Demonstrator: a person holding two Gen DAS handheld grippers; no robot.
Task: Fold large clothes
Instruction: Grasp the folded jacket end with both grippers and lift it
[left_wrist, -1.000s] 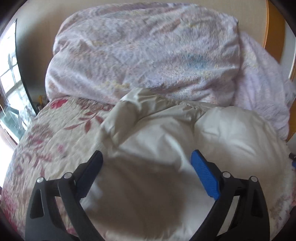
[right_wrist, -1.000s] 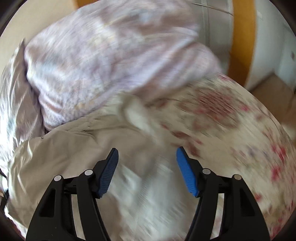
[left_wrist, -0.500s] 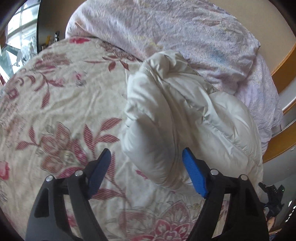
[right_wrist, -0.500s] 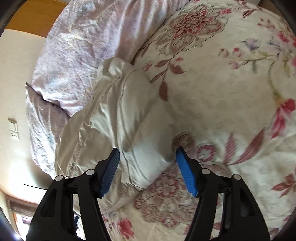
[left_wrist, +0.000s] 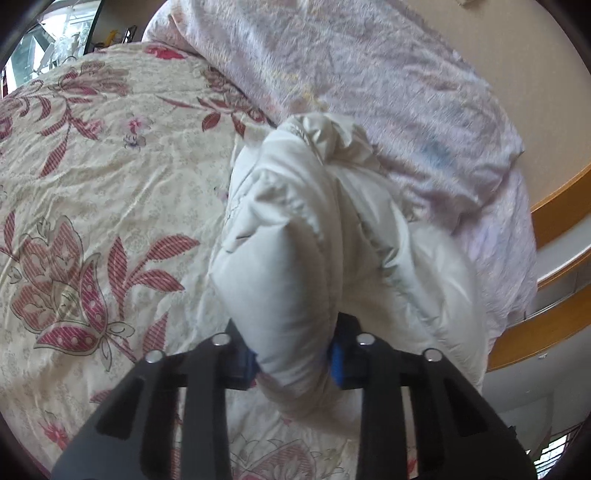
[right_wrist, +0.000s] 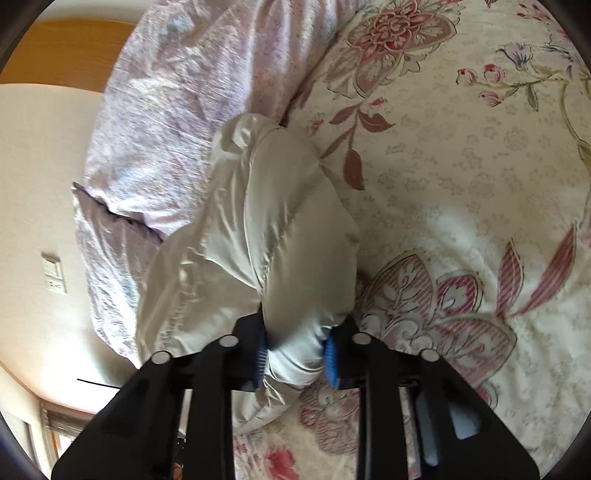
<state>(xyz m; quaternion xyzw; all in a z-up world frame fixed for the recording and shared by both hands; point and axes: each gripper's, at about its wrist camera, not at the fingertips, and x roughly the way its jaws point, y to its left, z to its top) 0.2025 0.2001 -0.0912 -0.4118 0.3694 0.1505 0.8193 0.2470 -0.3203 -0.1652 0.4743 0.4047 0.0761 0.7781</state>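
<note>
A puffy cream-white down jacket (left_wrist: 314, 229) lies bunched on a floral bedspread (left_wrist: 92, 177), against a pale lilac duvet (left_wrist: 369, 74). My left gripper (left_wrist: 293, 363) is shut on a thick padded fold at the jacket's near end; its blue pads press in from both sides. In the right wrist view my right gripper (right_wrist: 295, 354) is shut on another padded fold of the same jacket (right_wrist: 266, 221), which stretches away toward the duvet (right_wrist: 192, 92). The gripped parts hide the fingertips.
The floral bedspread (right_wrist: 461, 184) spreads wide to one side of the jacket. The lilac duvet is heaped along the wall. A wooden headboard (left_wrist: 554, 206) and a beige wall with a switch plate (right_wrist: 53, 273) lie beyond. A window (left_wrist: 48, 37) is at the far left.
Both grippers were open over the jacket in the earlier frames. Both have moved in closer and closed on padded folds of it.
</note>
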